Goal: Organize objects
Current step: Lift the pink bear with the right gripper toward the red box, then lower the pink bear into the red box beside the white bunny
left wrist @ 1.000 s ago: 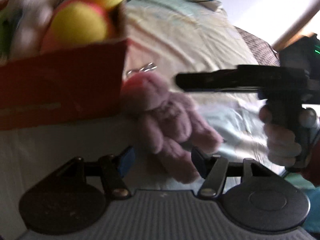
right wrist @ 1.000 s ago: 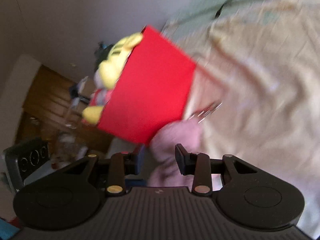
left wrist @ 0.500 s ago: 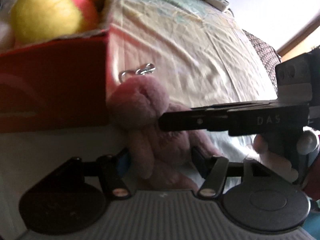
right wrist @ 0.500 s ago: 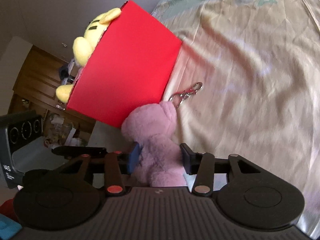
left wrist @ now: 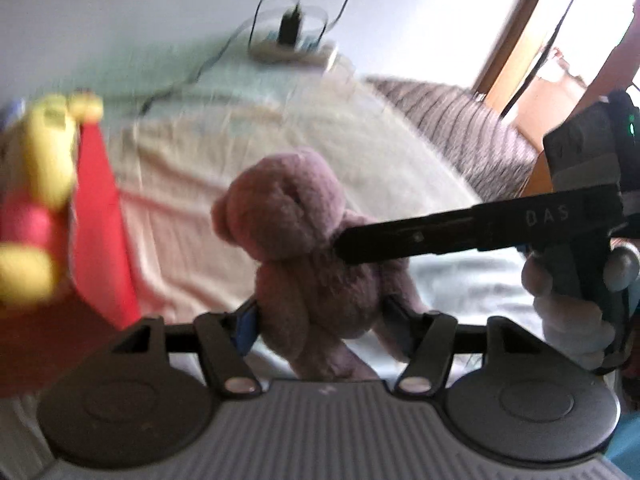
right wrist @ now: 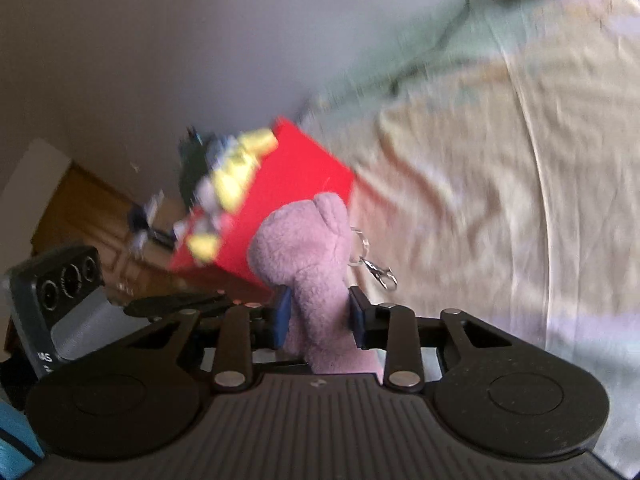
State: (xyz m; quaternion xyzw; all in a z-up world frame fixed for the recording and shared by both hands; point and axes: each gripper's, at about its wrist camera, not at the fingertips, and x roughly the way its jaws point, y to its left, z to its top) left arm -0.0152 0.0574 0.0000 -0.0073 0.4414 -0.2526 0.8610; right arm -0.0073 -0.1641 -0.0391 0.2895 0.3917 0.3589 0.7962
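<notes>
The right gripper (right wrist: 318, 318) has its jaws closing on the pink plush bear (right wrist: 304, 256), the blue pads squeezing the toy's body from both sides with the head standing up just beyond them. The left gripper (left wrist: 320, 320) holds a steady, middling spread with the same pink plush bear between its jaws; the pads look to touch its flanks, though blur makes the pressure hard to judge. A half second ago the bear lay on the bedsheet against the box and the right jaws stood wider around it. Now it sits clear of the sheet, so the pick has been made and the lift has begun.

Hanging just right of the right jaws is the bear's keychain clasp (right wrist: 374, 266), dangling free. Seen from the left wrist, the right gripper's black finger (left wrist: 440, 236) crosses in from the right and meets the bear's shoulder, with the person's hand (left wrist: 560, 300) behind it.

Beyond and left of both jaws stands the red box (right wrist: 288, 208), already holding a yellow plush toy (left wrist: 44, 168). Farther off lie the cream bedsheet (right wrist: 480, 184) and, at its far edge, a power strip (left wrist: 288, 50) with its cable.

The next move is likely a carry leftward over the box rim, and the loose clasp could snag on it.
</notes>
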